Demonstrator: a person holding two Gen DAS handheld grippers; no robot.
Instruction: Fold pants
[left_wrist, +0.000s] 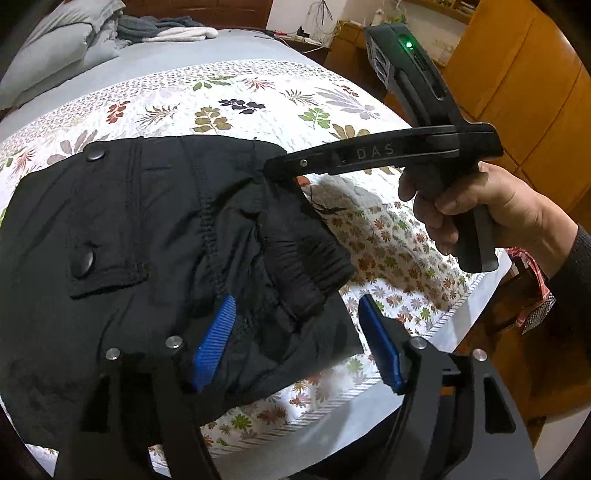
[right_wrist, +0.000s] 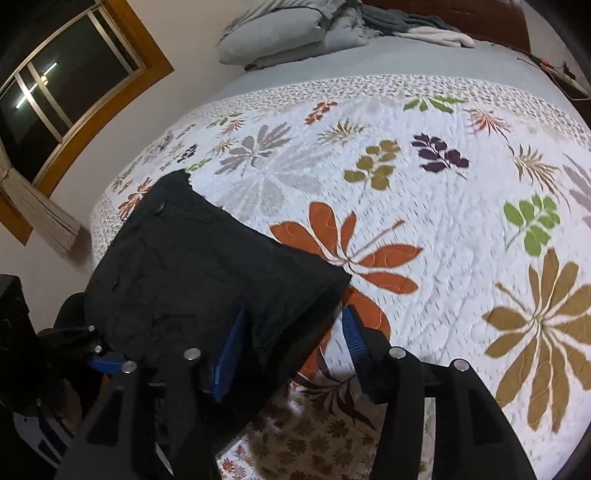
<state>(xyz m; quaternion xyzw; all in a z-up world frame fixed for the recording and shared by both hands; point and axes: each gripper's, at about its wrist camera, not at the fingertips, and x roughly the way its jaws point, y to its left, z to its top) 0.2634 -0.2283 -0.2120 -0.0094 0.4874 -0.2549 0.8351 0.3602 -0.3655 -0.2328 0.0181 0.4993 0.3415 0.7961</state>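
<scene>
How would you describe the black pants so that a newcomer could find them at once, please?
Start at the bed with the white floral quilt. Near its front edge lies a folded dark bundle: the black pants, with round snap buttons on a pocket flap. It is the only plain black item on the patterned quilt.

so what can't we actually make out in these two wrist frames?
- Pants, left wrist view: lower left part cut off by the frame edge and the left tongs; number of folds unclear.
- Right tongs, left wrist view: seen side-on, tips against the black cloth, so contact can't be told.
- Pants, right wrist view: near edge hidden behind the tongs' body; quilt blurred.
- Left tongs, right wrist view: only a blue pad shows.
</scene>
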